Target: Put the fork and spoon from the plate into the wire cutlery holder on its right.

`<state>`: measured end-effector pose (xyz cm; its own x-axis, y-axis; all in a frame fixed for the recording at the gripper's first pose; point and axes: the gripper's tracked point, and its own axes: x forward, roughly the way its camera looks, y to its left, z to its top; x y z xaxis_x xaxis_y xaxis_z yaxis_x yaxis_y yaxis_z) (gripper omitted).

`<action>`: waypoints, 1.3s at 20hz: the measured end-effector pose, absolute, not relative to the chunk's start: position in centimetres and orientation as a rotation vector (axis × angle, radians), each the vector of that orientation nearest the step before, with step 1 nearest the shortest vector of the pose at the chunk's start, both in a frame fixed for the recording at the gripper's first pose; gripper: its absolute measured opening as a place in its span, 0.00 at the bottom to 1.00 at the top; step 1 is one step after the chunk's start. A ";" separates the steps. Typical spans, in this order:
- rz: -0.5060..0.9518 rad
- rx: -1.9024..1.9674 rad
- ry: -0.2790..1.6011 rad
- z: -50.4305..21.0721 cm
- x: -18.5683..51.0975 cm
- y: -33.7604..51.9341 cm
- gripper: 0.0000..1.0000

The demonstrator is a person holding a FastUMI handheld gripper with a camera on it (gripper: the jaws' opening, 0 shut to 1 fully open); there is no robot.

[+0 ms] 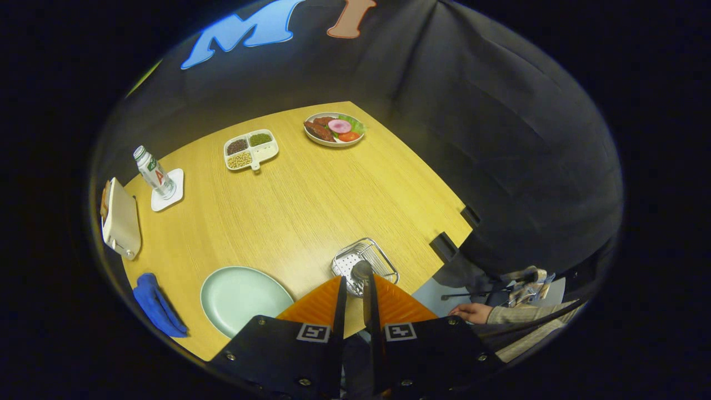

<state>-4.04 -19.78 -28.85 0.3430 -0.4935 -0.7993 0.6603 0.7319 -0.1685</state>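
The gripper (355, 289) is hanging over the square wire cutlery holder (365, 265), fingers nearly together, pinching a rounded shiny metal utensil end (361, 271), spoon or fork I can't tell. The round pale green plate (243, 297) is sitting bare, left of the holder, on the wood-grain table (311, 205).

Spoon (361, 270) clamped between the tongs (355, 289), only its bowl showing, handle hidden behind the fingers (340, 300). Near side of wire cutlery holder (365, 265) covered by spoon and tongs. Pale green plate (244, 297) partly hidden at its near edge by the gripper body. Toaster (120, 221) squashed by distortion. Bottle (154, 173) label too small to read. Hand (471, 312) beside the surface (300, 205), arm cut off.
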 end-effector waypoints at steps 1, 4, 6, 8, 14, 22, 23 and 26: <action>-0.744 0.185 0.964 -28.9 -3.9 -19.5 0.21; -0.709 0.145 0.953 -28.7 -3.5 -18.9 0.22; -0.660 0.116 0.884 -27.6 -2.0 -18.3 0.22; -0.614 0.080 0.795 -25.8 -0.6 -17.9 0.22; -0.440 0.023 0.428 -15.6 3.8 -14.8 0.22; -0.253 -0.036 0.030 -2.2 3.8 -9.7 0.22; -0.237 -0.041 0.003 -1.3 3.5 -9.0 0.22; -0.188 -0.060 -0.043 0.4 3.1 -7.0 0.22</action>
